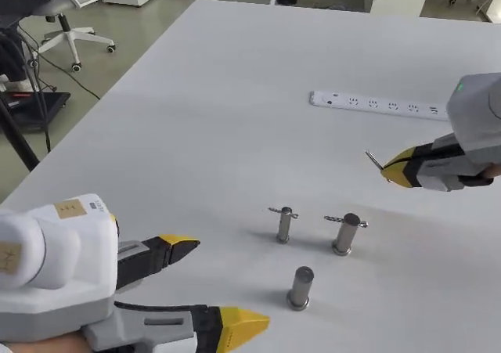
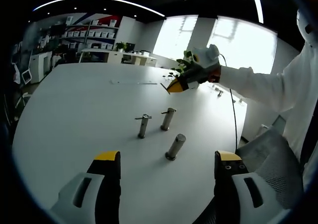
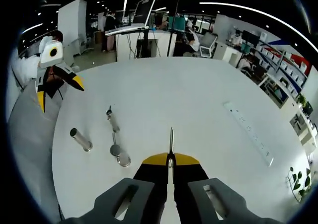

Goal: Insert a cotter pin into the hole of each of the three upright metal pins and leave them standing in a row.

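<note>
On the broad white worktop point(image 1: 196, 95) stand three short grey metal pins, all upright, grouped as a triangle rather than a line. The back-left metal pin point(image 1: 284, 226) has a thin wire cotter pin point(image 1: 280, 210) lying crosswise through its head. The back-right metal pin point(image 1: 343, 237), just beside it, carries a second cotter pin point(image 1: 345, 221) the same way. The front metal pin point(image 1: 299, 288) stands nearer the person, roughly between the other two and apart from both, its round flat top facing up. The right tongs point(image 1: 389, 169), black with yellow tips, are pressed together on a loose cotter pin point(image 1: 373, 161). In the right gripper view this pin sticks straight forward out of the closed tips. These tongs hang to the right of and beyond the three pins, between them and a long white power strip point(image 1: 380, 105) that lies flat towards the far side of the worktop; they touch neither. The left tongs point(image 1: 228, 282) sit low at the near left of the head view, jaws spread wide with nothing between them. In the left gripper view the front metal pin shows in the gap between the two yellow tips, well ahead of them. A white sleeve point(image 2: 258, 85) leads to the right tongs in that view.
</note>
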Tool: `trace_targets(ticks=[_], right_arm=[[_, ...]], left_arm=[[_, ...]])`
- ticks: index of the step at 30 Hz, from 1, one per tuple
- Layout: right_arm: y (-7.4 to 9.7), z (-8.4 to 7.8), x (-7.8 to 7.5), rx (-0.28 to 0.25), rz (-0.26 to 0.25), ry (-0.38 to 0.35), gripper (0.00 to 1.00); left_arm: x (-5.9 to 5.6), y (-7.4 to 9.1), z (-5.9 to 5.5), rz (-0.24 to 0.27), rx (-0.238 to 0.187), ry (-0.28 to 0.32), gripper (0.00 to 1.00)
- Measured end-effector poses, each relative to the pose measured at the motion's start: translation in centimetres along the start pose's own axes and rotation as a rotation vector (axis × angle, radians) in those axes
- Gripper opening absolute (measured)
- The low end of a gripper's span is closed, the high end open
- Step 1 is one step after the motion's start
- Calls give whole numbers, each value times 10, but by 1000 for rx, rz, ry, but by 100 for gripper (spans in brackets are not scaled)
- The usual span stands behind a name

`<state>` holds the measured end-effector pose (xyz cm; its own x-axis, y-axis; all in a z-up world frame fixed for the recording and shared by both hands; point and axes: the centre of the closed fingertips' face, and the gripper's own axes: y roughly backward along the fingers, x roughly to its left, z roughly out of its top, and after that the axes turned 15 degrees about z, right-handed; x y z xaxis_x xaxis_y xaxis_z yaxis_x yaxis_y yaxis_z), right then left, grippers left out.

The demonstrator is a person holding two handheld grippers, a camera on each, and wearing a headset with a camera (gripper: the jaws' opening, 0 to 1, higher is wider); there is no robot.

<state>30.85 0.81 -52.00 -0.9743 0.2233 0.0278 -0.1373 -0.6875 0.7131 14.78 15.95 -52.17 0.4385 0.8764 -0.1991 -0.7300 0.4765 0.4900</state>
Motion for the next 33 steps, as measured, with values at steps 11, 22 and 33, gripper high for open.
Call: trace_targets(ticks=[11,22,33], right_arm=[[23,3,38,-30,-55,76,0],[32,14,68,-64,-81,152,0],[30,8,86,-41,-127,203,0]], left_arm=[[-9,-27,33,-39,-28,2,69],[-20,-48,56,-86,-38,6,60],[-39,-66,66,-146,-24,8,45]])
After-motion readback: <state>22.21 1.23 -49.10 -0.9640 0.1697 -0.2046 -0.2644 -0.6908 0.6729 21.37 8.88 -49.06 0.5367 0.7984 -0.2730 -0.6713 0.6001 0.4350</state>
